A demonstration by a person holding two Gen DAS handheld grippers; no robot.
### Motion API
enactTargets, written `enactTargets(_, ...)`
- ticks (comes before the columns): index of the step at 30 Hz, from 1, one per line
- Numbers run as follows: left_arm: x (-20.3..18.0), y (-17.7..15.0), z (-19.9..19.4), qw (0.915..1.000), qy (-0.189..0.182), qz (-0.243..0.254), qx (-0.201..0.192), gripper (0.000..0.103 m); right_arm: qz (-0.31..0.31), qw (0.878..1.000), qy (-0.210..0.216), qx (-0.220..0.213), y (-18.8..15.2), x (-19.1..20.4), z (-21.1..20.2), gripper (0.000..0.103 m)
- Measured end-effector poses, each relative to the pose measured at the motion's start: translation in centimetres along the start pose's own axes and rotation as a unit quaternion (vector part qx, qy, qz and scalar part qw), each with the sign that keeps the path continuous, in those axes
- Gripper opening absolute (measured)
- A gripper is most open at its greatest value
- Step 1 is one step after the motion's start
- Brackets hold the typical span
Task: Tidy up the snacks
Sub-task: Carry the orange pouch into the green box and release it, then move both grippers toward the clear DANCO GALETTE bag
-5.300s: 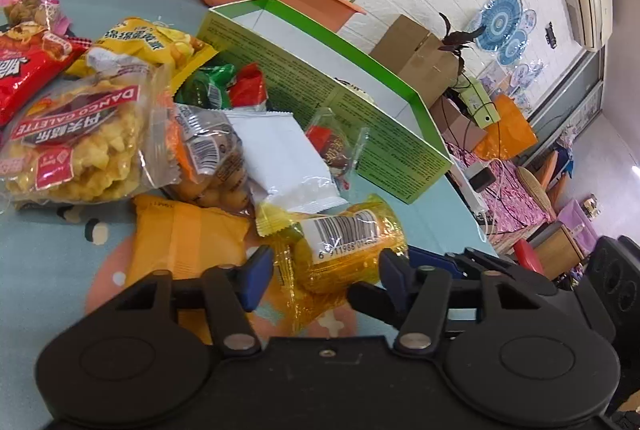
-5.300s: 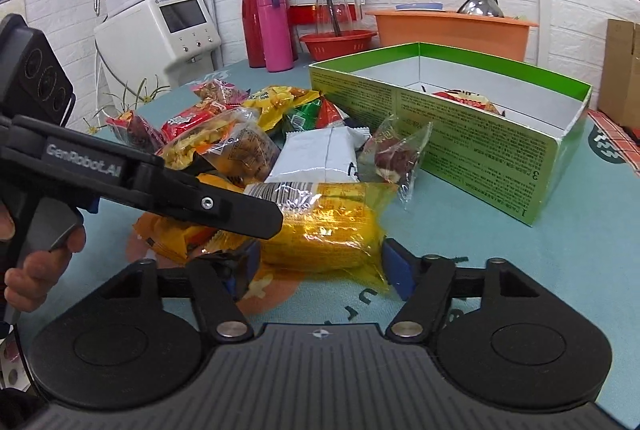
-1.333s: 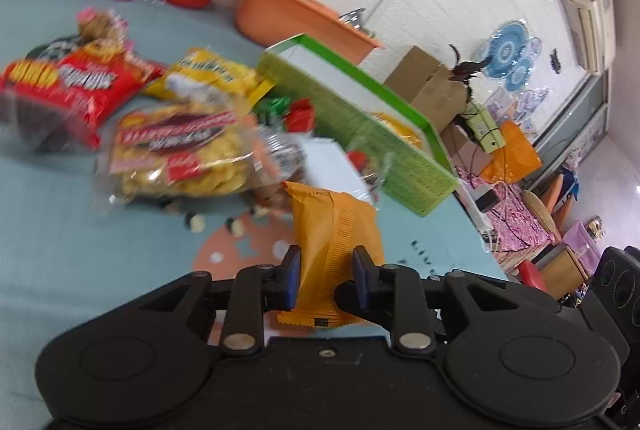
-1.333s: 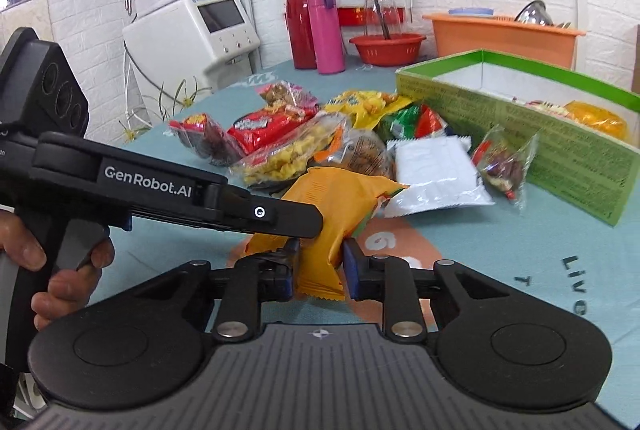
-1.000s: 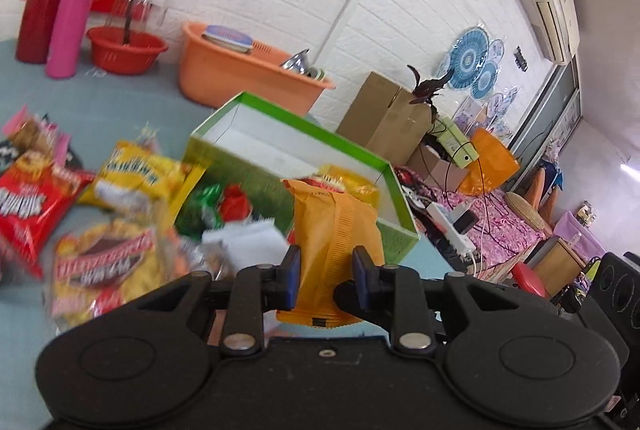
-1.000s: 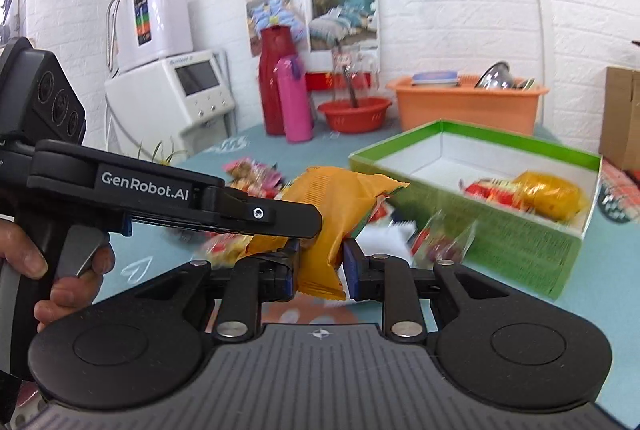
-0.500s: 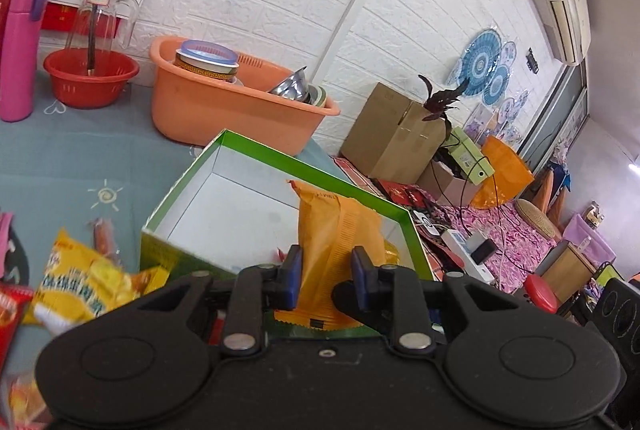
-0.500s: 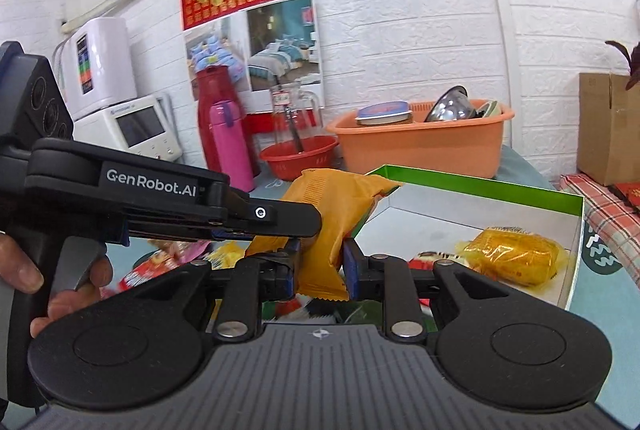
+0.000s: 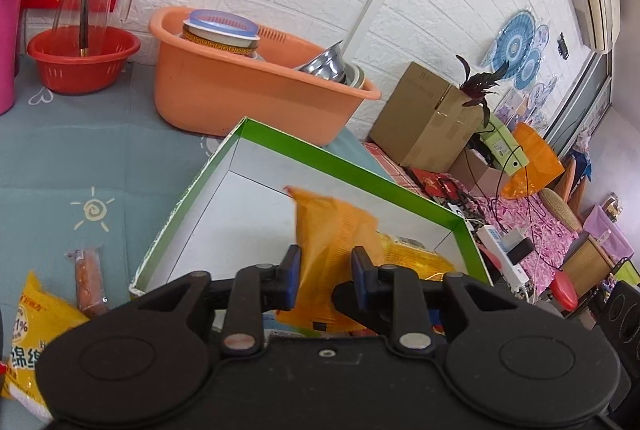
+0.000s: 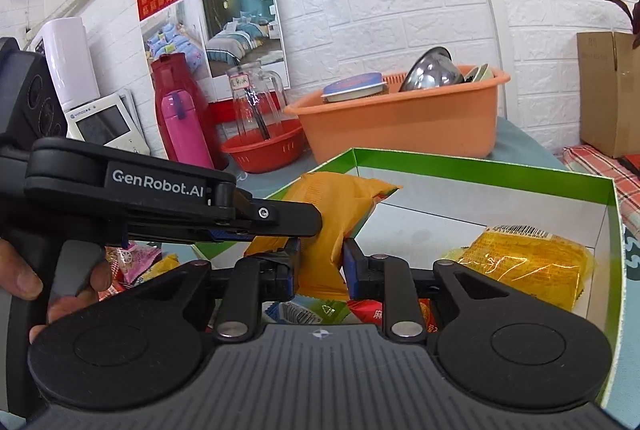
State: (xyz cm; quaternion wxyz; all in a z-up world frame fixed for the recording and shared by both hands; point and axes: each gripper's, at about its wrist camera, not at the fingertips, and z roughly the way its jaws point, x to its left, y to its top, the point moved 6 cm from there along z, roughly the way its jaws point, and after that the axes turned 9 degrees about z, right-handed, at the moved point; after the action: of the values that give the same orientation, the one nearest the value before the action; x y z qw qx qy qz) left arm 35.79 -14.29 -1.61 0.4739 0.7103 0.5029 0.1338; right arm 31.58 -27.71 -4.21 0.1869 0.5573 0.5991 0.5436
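Orange packet [image 9: 336, 242] in both tongs | right view: red packet [image 10: 372, 312]

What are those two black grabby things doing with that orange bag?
A person is tidying snacks into a box. Both the left gripper and the right gripper are pinching the same orange snack packet, holding it just above the open green box. A yellow snack bag and a red packet already lie inside the box. A few snacks, like a yellow packet and a small sausage, wait on the table.
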Motion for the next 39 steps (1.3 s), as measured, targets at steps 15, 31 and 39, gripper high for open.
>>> enactTargets(15,-1.8,-1.1,-9.0,0.9967,0.062,0.002,-0.052,0.103,-0.049,0.997,-0.038,-0.042,-0.3,2.3,-6.6,0.103)
enactTargets(31,-3.0,-11.4,-17.8,0.9961,0.056,-0.042,-0.054,0.103,-0.032,0.999,0.01,0.019,-6.7,6.2,-12.3,0.103)
enactTargets(39,0.2,-15.5,-19.9,0.9899,0.092,-0.099,-0.044,0.103,-0.038,0.996,0.046,0.07,-10.3,9.3,-11.9,0.103)
